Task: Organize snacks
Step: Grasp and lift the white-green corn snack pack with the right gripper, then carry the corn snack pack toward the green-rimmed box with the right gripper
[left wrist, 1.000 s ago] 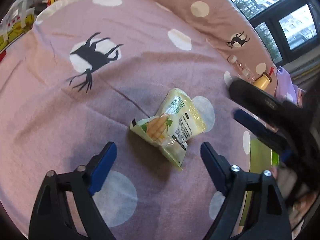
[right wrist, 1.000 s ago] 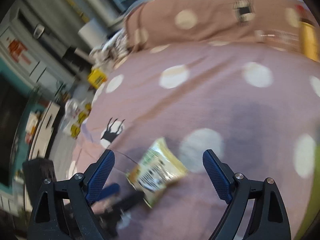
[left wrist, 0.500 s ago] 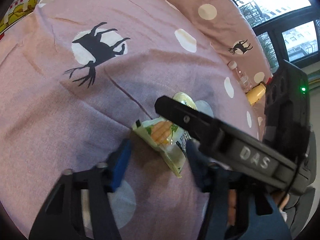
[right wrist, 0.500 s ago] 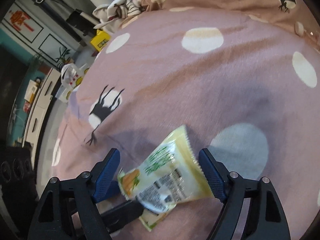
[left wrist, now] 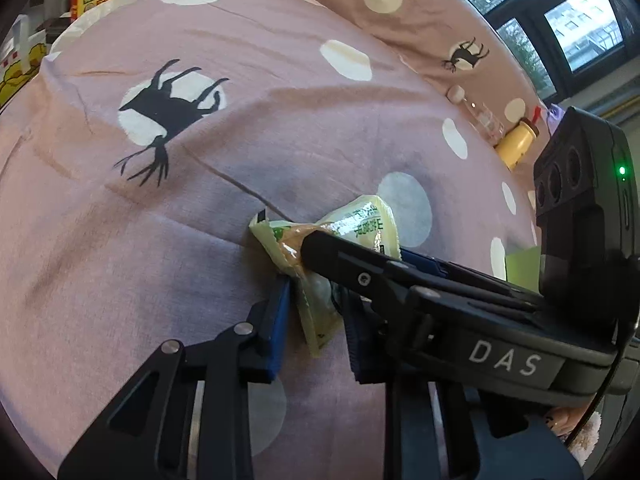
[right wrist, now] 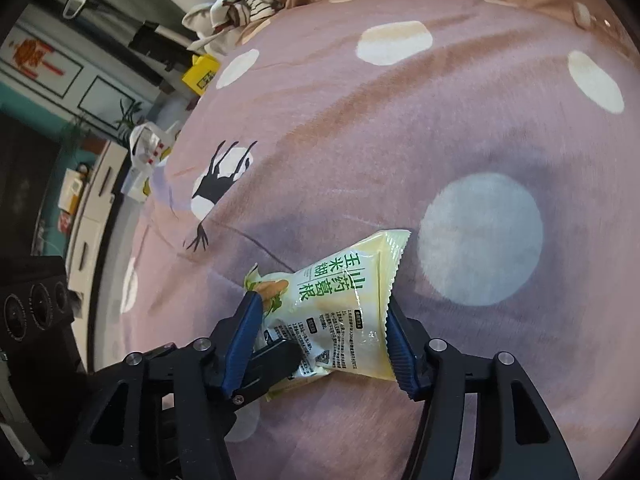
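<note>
Snack packet [right wrist: 340, 312] lies pinched between both claws: left gripper [left wrist: 316, 312] has just clamped its near end, right gripper [right wrist: 324, 336] has been closing across its width, pads touching both edges.

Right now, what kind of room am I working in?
Most likely a bedroom at home: the snack packet lies on a pink bedspread printed with dots and deer, a matching pillow sits behind it, and a window is beyond.

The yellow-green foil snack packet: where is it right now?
The yellow-green foil snack packet lies on the pink dotted bedspread beside a pale dot, pinched between both grippers, low in both wrist views.
</note>
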### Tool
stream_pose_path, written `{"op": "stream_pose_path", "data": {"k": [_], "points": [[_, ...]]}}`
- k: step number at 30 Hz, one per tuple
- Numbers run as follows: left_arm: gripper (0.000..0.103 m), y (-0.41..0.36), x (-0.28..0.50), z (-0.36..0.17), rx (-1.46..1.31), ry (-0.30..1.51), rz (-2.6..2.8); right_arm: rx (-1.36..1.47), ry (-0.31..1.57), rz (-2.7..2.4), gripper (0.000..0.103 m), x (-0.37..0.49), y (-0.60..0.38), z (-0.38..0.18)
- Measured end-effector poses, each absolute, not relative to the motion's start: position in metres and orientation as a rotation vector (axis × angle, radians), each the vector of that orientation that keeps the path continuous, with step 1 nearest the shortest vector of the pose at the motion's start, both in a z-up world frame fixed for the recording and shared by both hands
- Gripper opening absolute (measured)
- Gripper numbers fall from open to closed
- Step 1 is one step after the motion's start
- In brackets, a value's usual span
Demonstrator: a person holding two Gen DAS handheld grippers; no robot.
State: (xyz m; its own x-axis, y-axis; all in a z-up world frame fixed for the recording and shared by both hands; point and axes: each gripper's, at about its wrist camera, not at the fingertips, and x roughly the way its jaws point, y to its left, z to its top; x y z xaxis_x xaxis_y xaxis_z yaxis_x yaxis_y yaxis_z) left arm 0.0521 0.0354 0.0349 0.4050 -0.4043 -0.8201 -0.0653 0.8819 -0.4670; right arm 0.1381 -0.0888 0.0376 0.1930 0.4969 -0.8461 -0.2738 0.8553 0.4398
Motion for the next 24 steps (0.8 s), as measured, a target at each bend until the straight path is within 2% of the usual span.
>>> {"op": "stream_pose_path", "data": {"k": [8,16,24], "points": [[0.022,0.017,0.052,0.043,-0.376,1.117,-0.297,0.315,1.241,0.518,0.053,0.125,-0.107,0.041],[0.022,0.003,0.046,0.051,-0.261,1.081,-0.328,0.297,1.190,0.466,0.052,0.107,-0.104,0.056],[0.025,-0.015,0.032,0.067,-0.214,1.011,-0.450,0.417,1.085,0.366,0.052,0.077,-0.130,0.075]]}}
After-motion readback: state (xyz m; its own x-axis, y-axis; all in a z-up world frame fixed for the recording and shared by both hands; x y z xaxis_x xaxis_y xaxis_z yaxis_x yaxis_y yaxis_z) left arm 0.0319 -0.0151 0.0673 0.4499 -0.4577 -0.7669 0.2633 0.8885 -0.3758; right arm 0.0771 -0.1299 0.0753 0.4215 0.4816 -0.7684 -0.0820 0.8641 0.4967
